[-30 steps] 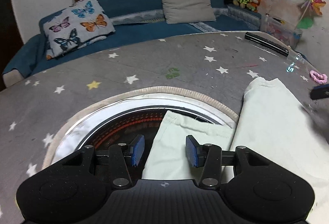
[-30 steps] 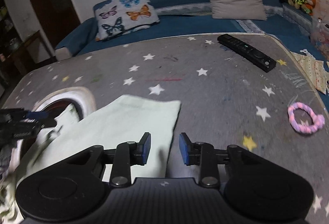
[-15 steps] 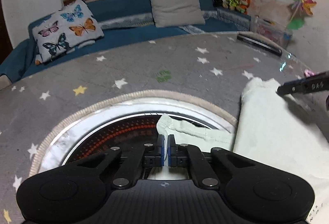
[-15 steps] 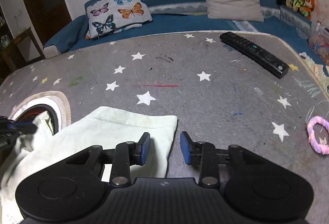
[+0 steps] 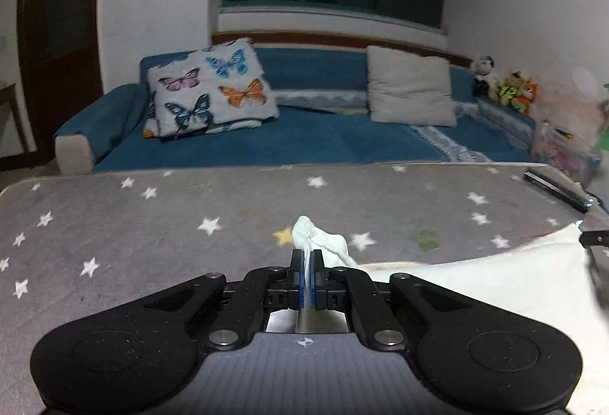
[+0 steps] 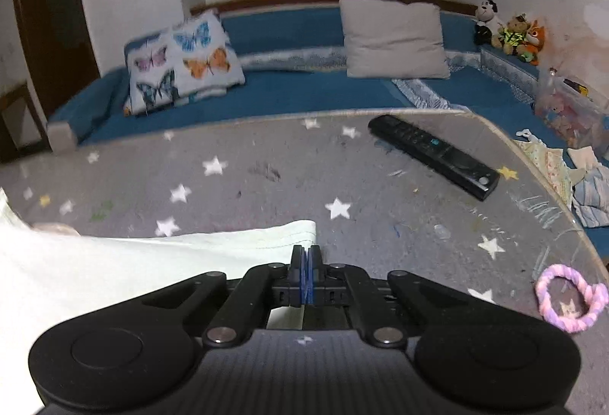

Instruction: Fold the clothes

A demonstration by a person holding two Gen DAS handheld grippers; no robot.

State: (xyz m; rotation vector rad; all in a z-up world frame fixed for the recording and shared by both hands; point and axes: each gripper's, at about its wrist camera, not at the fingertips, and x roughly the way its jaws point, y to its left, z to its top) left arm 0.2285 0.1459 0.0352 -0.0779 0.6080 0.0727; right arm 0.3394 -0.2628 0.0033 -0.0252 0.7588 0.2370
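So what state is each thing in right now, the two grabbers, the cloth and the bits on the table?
Left gripper: fingers shut on a bunched corner of the pale cloth.
Right gripper: fingers shut on the cloth's other corner.
Remote: lying flat, untouched.
Pink ring: lying flat, apart from the cloth.

Black remote (image 6: 434,156), pink ring (image 6: 571,300), butterfly pillow (image 5: 211,91), blue sofa (image 5: 304,144), plush toys (image 6: 510,30)
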